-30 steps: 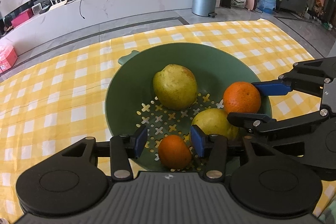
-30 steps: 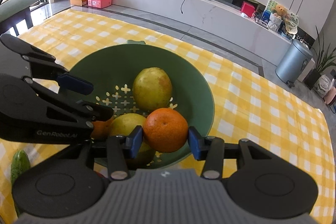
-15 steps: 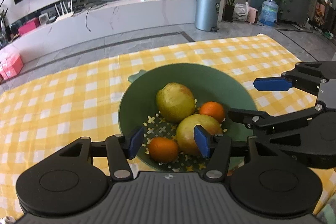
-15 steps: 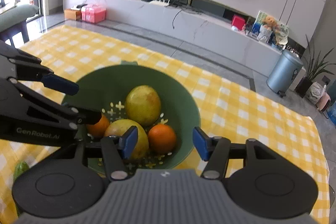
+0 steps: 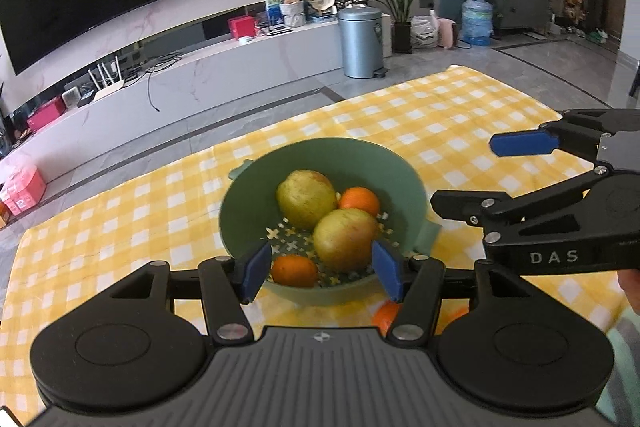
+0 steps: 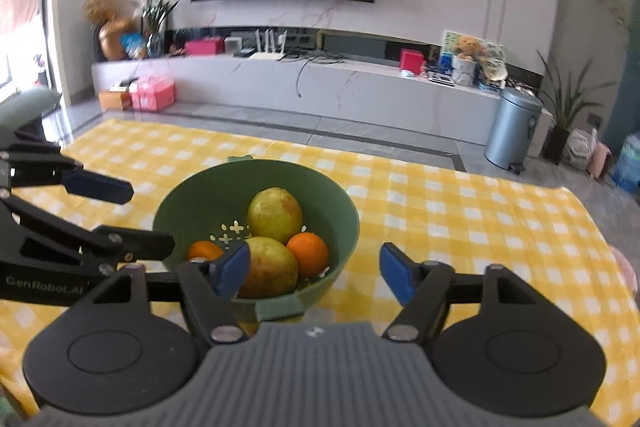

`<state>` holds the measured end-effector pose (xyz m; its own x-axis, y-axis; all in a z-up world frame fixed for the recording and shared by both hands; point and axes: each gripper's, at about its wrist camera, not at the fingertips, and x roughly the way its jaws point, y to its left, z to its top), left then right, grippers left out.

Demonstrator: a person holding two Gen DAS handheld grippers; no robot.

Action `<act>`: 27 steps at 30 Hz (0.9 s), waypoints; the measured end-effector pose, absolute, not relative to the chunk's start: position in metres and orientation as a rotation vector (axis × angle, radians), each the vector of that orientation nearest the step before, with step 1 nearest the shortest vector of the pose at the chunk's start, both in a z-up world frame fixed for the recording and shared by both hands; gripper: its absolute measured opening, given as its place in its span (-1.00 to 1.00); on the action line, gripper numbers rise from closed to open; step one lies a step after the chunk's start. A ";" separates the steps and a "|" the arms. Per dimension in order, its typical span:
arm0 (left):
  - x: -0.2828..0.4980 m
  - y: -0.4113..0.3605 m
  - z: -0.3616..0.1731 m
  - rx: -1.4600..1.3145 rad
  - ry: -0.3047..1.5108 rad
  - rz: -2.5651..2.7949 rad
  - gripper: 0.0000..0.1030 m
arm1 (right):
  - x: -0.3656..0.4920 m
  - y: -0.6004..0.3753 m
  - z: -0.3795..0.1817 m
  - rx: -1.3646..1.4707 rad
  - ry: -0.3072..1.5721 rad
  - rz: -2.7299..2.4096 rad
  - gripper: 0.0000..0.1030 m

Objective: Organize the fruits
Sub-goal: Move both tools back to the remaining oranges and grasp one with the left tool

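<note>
A green colander bowl (image 5: 404, 171) (image 6: 172, 203) sits on the yellow checked cloth. It holds two yellow-green pears (image 5: 306, 198) (image 5: 345, 238) and two oranges (image 5: 359, 201) (image 5: 295, 270). In the right wrist view the same pears (image 6: 274, 215) (image 6: 269, 271) and oranges (image 6: 308, 253) (image 6: 205, 251) show. My left gripper (image 5: 320, 269) hovers at the bowl's near rim, its jaws opening with no pad pressing on fruit. My right gripper (image 6: 314, 271) is back from the bowl's near rim, jaws opening and empty. Each gripper appears at the side of the other's view (image 5: 472, 175) (image 6: 140, 215).
Another orange (image 5: 386, 315) lies on the cloth just in front of the bowl, partly hidden by my left gripper. A fingertip (image 5: 630, 289) shows at the right edge. The checked cloth (image 6: 480, 211) stretches to the right of the bowl. Beyond the table are a grey bin (image 6: 510, 129) and a low TV counter.
Both grippers have drawn back and upward from the bowl and widened. The right one let go of the orange, which now lies in the bowl beside the pears.
</note>
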<state>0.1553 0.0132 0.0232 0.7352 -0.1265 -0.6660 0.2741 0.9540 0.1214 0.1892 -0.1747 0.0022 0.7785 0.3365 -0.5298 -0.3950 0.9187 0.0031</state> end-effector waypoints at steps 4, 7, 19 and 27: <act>0.142 0.011 0.021 0.208 0.715 -0.248 0.33 | 0.166 -0.183 -0.003 -0.083 0.543 0.355 0.45; 0.135 0.012 0.015 0.184 0.724 -0.278 0.33 | 0.153 -0.190 -0.010 -0.047 0.567 0.335 0.46; 0.116 0.015 -0.011 0.113 0.743 -0.314 0.33 | 0.121 -0.206 -0.049 0.028 0.660 0.267 0.45; 0.116 0.015 -0.022 0.106 0.758 -0.312 0.33 | 0.124 -0.197 -0.061 -0.008 0.698 0.278 0.45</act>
<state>0.1157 0.0147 -0.0219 0.6830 -0.2401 -0.6899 0.3156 0.9487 -0.0177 0.1239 -0.1973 -0.0609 0.7311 0.2498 -0.6349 -0.2552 0.9631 0.0850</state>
